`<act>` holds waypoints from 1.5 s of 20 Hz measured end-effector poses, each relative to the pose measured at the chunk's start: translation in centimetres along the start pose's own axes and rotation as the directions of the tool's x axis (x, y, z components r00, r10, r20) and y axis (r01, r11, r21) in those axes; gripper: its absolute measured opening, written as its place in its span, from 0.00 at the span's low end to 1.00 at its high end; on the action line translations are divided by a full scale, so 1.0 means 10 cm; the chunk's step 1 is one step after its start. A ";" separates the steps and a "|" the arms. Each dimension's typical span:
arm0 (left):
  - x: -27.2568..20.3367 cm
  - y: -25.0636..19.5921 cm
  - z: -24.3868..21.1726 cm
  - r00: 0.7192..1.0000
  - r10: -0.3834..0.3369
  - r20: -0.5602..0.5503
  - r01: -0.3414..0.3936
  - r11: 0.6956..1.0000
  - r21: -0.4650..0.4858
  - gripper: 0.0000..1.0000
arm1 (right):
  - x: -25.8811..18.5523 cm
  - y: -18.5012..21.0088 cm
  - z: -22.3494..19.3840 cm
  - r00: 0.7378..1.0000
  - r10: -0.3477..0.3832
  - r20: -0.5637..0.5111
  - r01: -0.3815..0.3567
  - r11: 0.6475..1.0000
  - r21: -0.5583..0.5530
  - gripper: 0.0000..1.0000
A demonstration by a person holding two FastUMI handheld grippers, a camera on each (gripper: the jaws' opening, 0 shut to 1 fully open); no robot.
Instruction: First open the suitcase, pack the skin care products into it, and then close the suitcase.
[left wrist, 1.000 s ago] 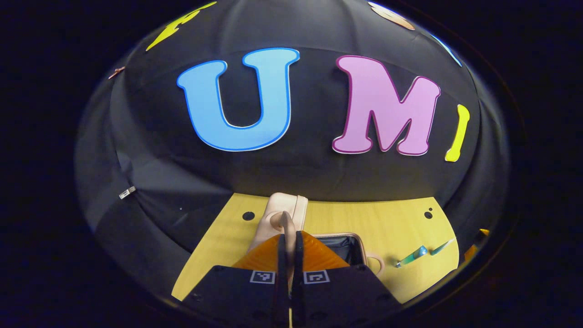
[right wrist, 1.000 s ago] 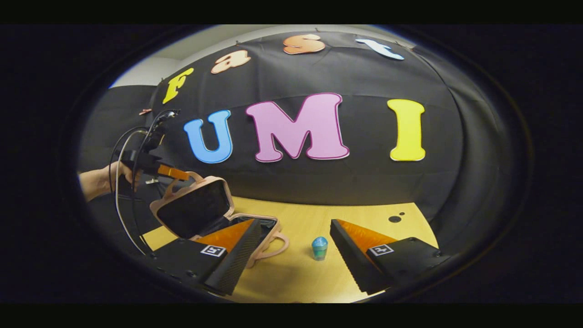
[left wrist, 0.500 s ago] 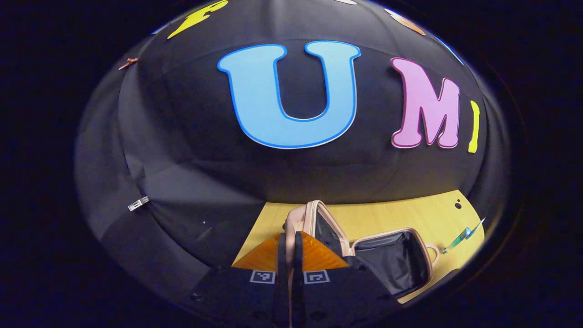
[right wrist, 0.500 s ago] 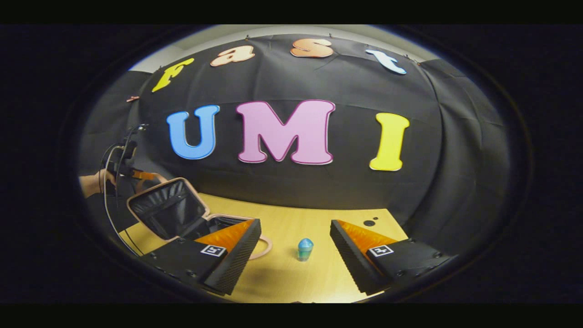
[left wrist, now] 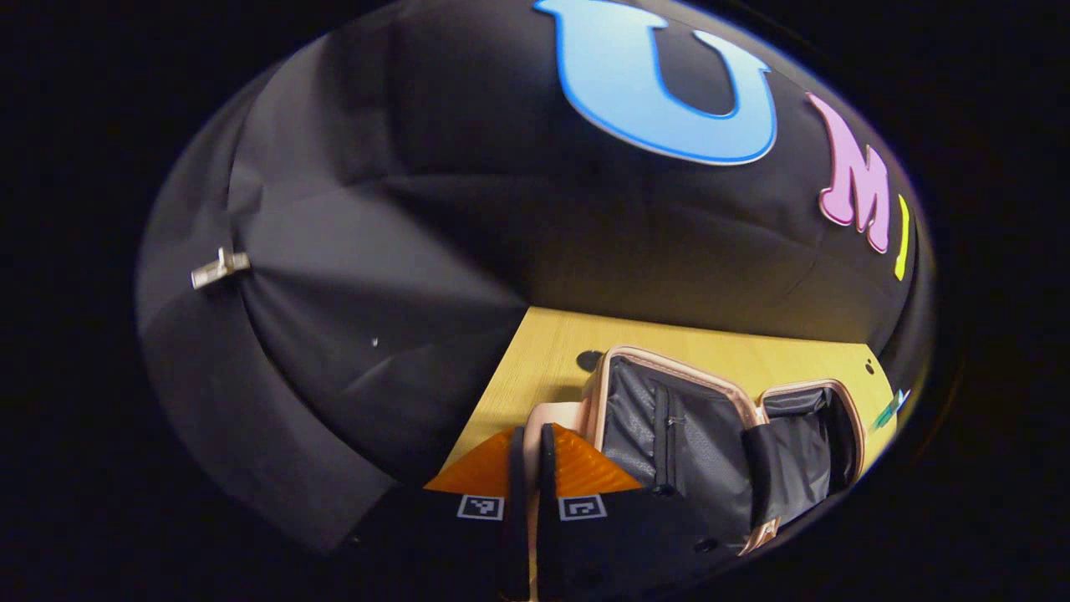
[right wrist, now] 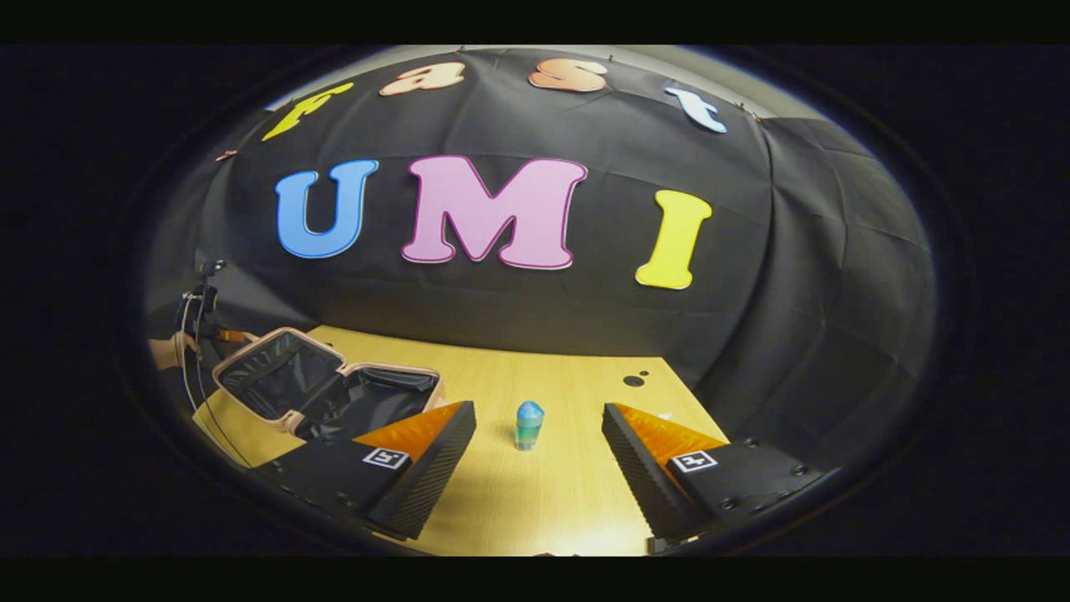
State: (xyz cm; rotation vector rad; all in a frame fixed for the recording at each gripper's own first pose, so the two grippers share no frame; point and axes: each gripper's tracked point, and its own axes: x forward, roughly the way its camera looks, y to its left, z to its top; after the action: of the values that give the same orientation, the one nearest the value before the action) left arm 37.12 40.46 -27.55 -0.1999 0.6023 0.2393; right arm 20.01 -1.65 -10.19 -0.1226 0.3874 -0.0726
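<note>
Left tool (left wrist: 528,443) pinches, seemingly, the suitcase (left wrist: 719,435) lid handle; right tool (right wrist: 539,426) gapes.

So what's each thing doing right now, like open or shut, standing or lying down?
Suitcase: open, lid laid back, dark lining showing, nothing packed inside that I can see.
Skin care bottle: standing upright on the table, outside the suitcase.
Left tongs: shut, pinching the suitcase handle.
Right tongs: open, holding nothing, bottle ahead between them.
</note>
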 end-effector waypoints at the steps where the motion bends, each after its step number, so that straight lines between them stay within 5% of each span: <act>1: 0.04 0.00 -0.08 1.000 0.009 -0.020 -0.010 1.000 -0.024 0.10 | -0.01 0.00 -0.01 1.000 -0.008 -0.003 0.008 1.000 0.002 1.00; 3: 0.05 0.13 -0.09 0.995 0.094 -0.018 -0.094 0.996 -0.001 0.13 | -0.04 -0.01 0.01 1.000 -0.019 0.006 0.019 1.000 0.011 0.97; 6: -0.14 0.00 0.16 0.993 0.092 0.071 -0.096 0.994 0.045 0.29 | -0.12 -0.07 0.15 0.998 -0.037 0.054 0.037 0.999 0.000 0.97; 8: -0.50 -0.26 0.46 0.985 0.062 0.160 -0.075 0.994 0.074 0.77 | -0.17 -0.14 0.25 0.994 -0.051 0.093 0.052 0.999 -0.007 0.93; 10: -0.86 -0.73 0.71 0.966 -0.005 0.260 -0.027 0.992 0.119 0.94 | -0.19 -0.23 0.30 0.991 -0.069 0.117 0.069 0.998 0.005 0.97; 15: -1.73 -2.38 0.95 0.872 -0.242 0.425 0.138 0.956 0.260 0.96 | -0.19 -0.49 0.33 0.984 -0.119 0.134 0.114 0.992 0.049 0.97; 20: -2.20 -4.20 0.56 0.784 -0.469 0.406 0.382 0.881 0.281 0.98 | -0.14 -0.80 0.33 0.973 -0.177 0.149 0.170 0.984 0.057 0.97; 25: -2.24 -5.31 -0.22 0.748 -0.596 0.292 0.519 0.799 0.304 0.98 | 0.02 -1.11 0.19 0.971 -0.199 0.135 0.194 0.980 0.055 0.97; 30: -1.99 -6.15 -1.02 0.748 -0.647 0.147 0.559 0.733 0.388 0.99 | 0.34 -1.23 -0.16 0.985 -0.147 0.095 0.142 0.988 0.060 0.97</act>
State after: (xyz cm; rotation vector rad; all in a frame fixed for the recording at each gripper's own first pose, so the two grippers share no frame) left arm 32.97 -24.05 -17.09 -0.0369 0.2622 -0.4762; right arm 22.00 -14.32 -11.32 -0.1012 0.2771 -0.2191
